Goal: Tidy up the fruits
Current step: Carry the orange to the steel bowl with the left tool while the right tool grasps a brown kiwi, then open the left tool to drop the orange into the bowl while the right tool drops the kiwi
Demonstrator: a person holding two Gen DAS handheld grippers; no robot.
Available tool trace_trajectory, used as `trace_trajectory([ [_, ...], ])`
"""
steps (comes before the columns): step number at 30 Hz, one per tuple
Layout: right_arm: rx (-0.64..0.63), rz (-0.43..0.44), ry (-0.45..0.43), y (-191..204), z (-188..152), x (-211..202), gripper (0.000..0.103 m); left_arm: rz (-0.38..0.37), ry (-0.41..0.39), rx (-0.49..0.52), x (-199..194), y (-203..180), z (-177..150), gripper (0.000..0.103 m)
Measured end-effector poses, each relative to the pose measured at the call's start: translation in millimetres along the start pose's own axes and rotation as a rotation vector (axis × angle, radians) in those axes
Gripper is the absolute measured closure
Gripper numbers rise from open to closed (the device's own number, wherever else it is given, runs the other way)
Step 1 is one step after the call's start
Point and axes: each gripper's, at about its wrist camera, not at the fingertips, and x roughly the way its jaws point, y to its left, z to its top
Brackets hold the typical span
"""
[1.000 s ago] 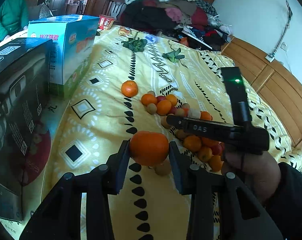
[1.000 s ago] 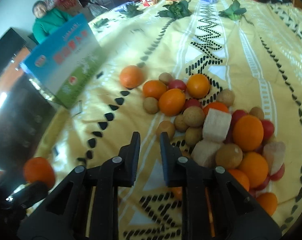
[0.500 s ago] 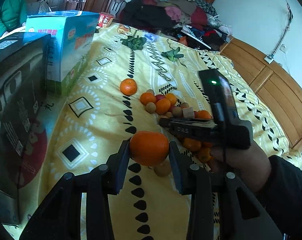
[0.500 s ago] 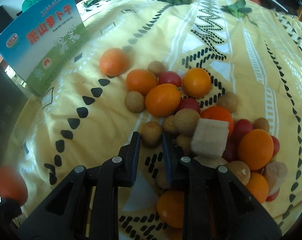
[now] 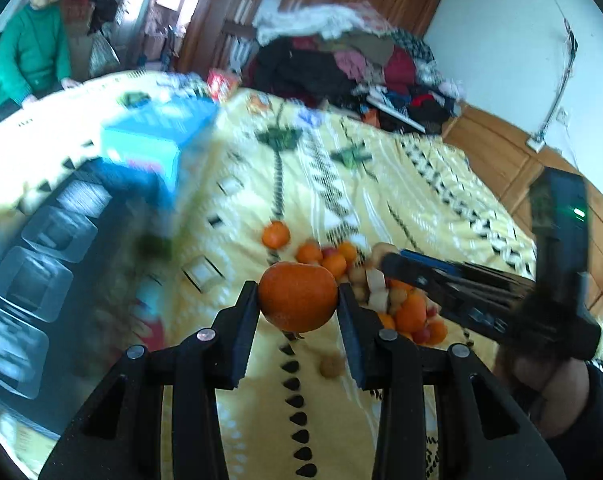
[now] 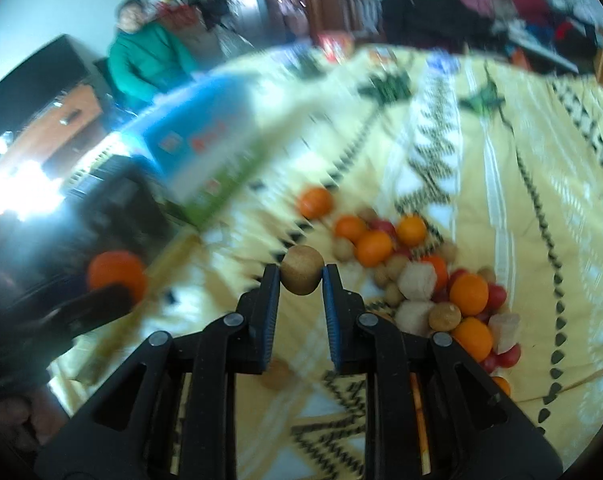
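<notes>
1. A pick-up step is judged to be in hand on both sides. An orange [image 5: 298, 297] is clamped between the pads of the left tool [image 5: 298, 300] and is held clear of the bed [image 5: 401, 184].
2. A small round brown fruit [image 6: 302, 275] is pinched at the tips of the right tool [image 6: 301, 280], whose jaws stand narrow around it; it too is held above the bedspread.
3. The rest of the fruit is left in a loose pile [image 6: 421, 280] on the bedspread: oranges, brown fruits, small red ones and pale cut chunks, touching one another. One orange [image 6: 315, 202] lies just apart at the pile's far side, and one brown fruit [image 5: 332, 366] lies alone on the near side.
4. Where the sorted fruit is meant to go cannot be told. A dark tray with clear square compartments [image 5: 41, 280] is seen at the left edge of the bed and is judged the likely place.
5. If so, each fruit would have to be carried leftward, lowered over its own compartment and released by kind.
6. A blue carton [image 5: 161, 148] stands just beyond the tray, so the carrying path would have to be kept clear of it.
7. The two tools are close together, and the right tool crosses the left wrist view; a collision is to be guarded against.
8. A person in a green top [image 5: 29, 56] is seated beyond the bed, well apart from the work.
</notes>
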Motion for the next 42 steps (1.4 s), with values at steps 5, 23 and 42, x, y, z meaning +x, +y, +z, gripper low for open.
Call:
trace_trajectory([
  [5,-0.077,0.068,-0.084,50.9,30.0,-27.1,0.081,0.090,-0.101,-0.021,-52.7,25.2,29.9,0.063],
  [23,-0.314,0.434,-0.021,279.4,71.5,13.7,0.081,0.523,-0.243,-0.312,-220.5,235.4,14.8,0.063],
  [42,-0.356,0.476,0.130,357.6,44.1,51.4,0.080,0.521,-0.198,-0.426,-236.8,291.3,-21.5,0.063],
])
